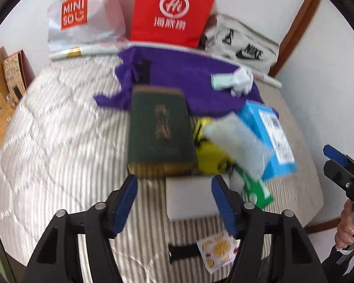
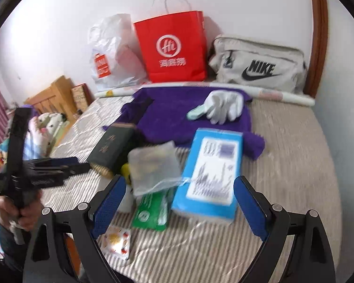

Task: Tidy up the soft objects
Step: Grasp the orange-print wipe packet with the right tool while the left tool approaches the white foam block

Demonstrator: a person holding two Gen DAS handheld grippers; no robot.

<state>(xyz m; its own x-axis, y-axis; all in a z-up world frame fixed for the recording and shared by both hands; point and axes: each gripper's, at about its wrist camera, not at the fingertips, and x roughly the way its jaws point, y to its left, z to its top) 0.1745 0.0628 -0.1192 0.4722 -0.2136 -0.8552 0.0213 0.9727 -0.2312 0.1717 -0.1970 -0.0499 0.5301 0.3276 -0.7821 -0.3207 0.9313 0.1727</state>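
While spread over a striped bed (image 2: pixel 283 141), lying in one loose heap: soft and boxed things, all placed here against the dark green book (image 1: pixel 160 132). Behind the book, toward the wall: a purple cloth (image 1: pixel 188 80), carrying a white glove (image 2: pixel 224 106) and a pale mint item (image 2: pixel 197 114). Just right of the book: something yellow (image 1: pixel 210 162), partly under a clear pouch (image 2: pixel 153 165). Further right: a blue box (image 2: pixel 214 172), tilted on the heap. Right of the book's near end: a green packet (image 2: pixel 151 210). Touching its near edge: a white block (image 1: pixel 191 198). Nearer still: a small fruit-print packet (image 1: pixel 218 251) beside a black strap (image 1: pixel 183 252). Well behind the book, against the wall: a white plastic bag (image 1: pixel 82 16), a red paper bag (image 1: pixel 172 11) and a grey pouch bag (image 2: pixel 259 63).

Left gripper (image 1: pixel 174 202): jaws parted, nothing between the pads, poised above the white block. Right gripper (image 2: pixel 179 205): jaws spread wide, released, nothing gripped, above the green packet and blue box.
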